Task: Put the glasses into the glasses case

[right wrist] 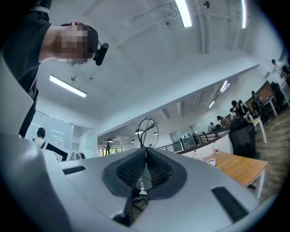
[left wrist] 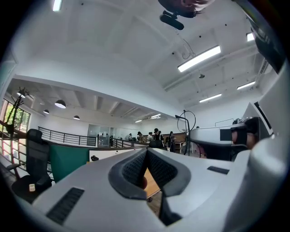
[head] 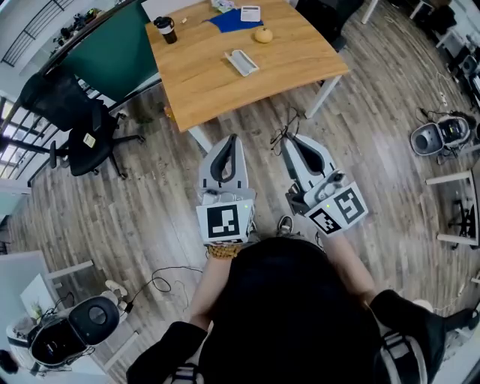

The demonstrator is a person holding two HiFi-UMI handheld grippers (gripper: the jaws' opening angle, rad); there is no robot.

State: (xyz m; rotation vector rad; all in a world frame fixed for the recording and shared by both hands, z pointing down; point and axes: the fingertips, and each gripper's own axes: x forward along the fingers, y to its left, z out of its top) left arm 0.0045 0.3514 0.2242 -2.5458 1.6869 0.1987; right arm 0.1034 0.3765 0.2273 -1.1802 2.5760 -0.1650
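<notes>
An open white glasses case [head: 241,61] lies on the wooden table [head: 225,90], far ahead of both grippers. Thin wire-framed glasses [head: 286,137] stick out from the tips of my right gripper [head: 289,142], which is shut on them. In the right gripper view a round rim [right wrist: 147,131] stands above the closed tips of that gripper [right wrist: 146,152], and a lens shows between the pads. My left gripper [head: 230,141] is held beside it over the wooden floor, a short way off the table's near edge. Its jaws [left wrist: 146,154] meet with nothing between them.
On the table are a dark cup [head: 166,30], a blue cloth [head: 232,21], an orange round object [head: 263,34] and a small white device [head: 250,13]. A black office chair [head: 90,139] and a green partition [head: 112,56] stand left. Cables [head: 161,283] and round machines [head: 442,135] lie on the floor.
</notes>
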